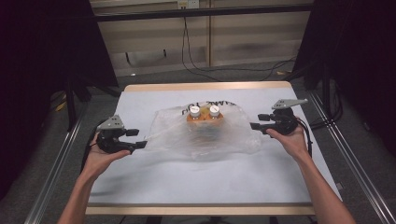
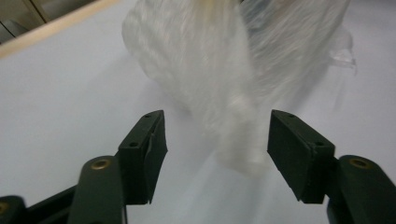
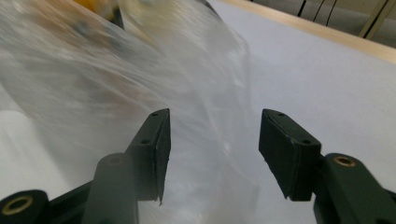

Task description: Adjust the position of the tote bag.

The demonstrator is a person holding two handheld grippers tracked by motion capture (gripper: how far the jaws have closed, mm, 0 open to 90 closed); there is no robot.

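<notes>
Left gripper view blurs the plastic bag (image 2: 233, 84) beyond recognition.

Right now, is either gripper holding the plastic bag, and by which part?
Neither. The left gripper and right gripper stand open beside the plastic bag.

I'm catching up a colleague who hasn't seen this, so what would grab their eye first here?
A crumpled clear plastic bag in the middle of the table, with two white-capped orange bottles at its far end. Flanking it, the left claw and right claw both stand open at the bag's side edges.
</notes>
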